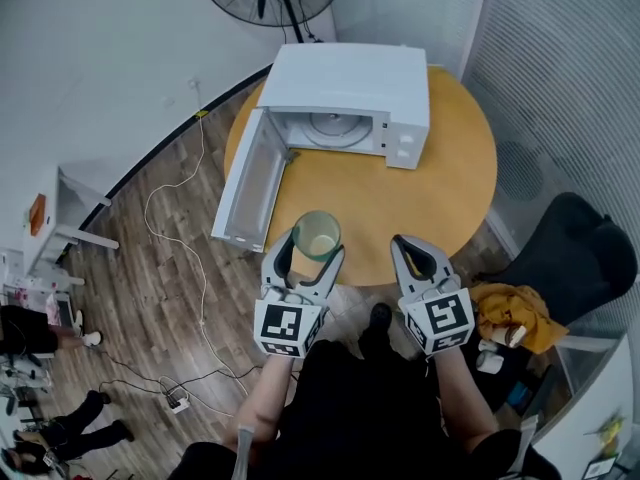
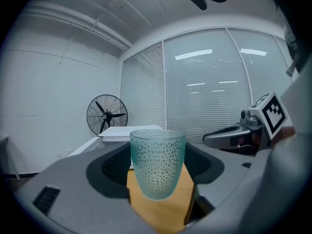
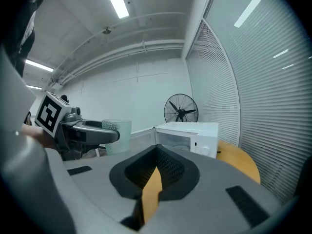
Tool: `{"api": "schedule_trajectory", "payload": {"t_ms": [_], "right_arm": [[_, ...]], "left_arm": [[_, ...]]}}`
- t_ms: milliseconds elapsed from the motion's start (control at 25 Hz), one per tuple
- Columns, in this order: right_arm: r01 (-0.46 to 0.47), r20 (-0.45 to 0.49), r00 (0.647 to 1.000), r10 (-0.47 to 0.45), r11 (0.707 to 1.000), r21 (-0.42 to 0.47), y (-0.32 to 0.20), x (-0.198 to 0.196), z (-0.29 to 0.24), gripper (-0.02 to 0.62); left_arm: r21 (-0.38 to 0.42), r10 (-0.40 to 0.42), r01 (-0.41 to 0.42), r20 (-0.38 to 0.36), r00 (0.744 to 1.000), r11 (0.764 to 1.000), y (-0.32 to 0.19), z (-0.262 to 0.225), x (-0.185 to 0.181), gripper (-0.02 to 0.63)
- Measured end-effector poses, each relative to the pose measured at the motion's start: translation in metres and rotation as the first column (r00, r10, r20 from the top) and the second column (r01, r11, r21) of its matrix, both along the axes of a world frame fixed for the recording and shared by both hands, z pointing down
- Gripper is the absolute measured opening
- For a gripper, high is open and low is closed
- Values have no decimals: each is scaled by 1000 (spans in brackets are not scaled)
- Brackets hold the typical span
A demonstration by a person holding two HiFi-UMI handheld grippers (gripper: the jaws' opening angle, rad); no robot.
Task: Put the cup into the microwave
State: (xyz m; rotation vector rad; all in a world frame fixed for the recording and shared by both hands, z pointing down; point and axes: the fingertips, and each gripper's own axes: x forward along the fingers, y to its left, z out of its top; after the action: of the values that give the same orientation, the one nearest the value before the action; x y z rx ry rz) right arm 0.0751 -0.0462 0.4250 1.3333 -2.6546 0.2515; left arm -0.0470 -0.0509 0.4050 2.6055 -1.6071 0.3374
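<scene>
Well, my left gripper [image 1: 305, 258] is clamped on the cup [image 1: 317, 235], one jaw on each side of its dimpled blue-green wall, and holds it upright over the near edge of the round wooden bench [image 1: 450, 188]. At about 11 o'clock from the cup, the microwave door [image 1: 250, 183] hangs wide open, swung out to the left. The microwave [image 1: 340, 103] itself sits at 12 o'clock, well apart from the cup, with its cavity facing me and the turntable [image 1: 330, 126] showing inside. At 3 o'clock from the cup, my right gripper [image 1: 420, 253] hangs level with the left one, its jaws drawn together with nothing between them.
</scene>
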Motion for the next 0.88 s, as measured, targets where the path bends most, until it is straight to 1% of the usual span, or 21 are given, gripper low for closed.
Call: {"api": "schedule_trajectory", "payload": {"t_ms": [240,360,480,600,680,800,880], "right_arm": [[14,14,1000,-13,1000,-15,-13,8,3,11],[28,18,999,-28,999,-21,-18,7,4,11],[33,13,999,-32,999,-23,-26,8,5,11],[21,1,1000,-21,999,-26,-34,11,3,11],[9,-7,1000,-9,1000,-24,-40,13,0,11],[-10,-22,1000,9,1000,-17,-52,13,-8,11],[-27,-29,999,27,1000,-9,-62,14,-12,11]], "left_arm": [[-14,-46,46,-20,999,999,-16,2,3,333],[-14,-57,57,-1,998,998,-25,6,2,333],[-11,-50,50,15,999,999,-39,10,3,333],[-13,-38,38,15,999,999,-55,16,4,333],[-18,-28,28,2,1000,999,-68,18,4,333],[-27,-6,5,-39,999,1000,-89,17,4,333],[-19,11,-11,-45,999,1000,-105,15,3,333]]}}
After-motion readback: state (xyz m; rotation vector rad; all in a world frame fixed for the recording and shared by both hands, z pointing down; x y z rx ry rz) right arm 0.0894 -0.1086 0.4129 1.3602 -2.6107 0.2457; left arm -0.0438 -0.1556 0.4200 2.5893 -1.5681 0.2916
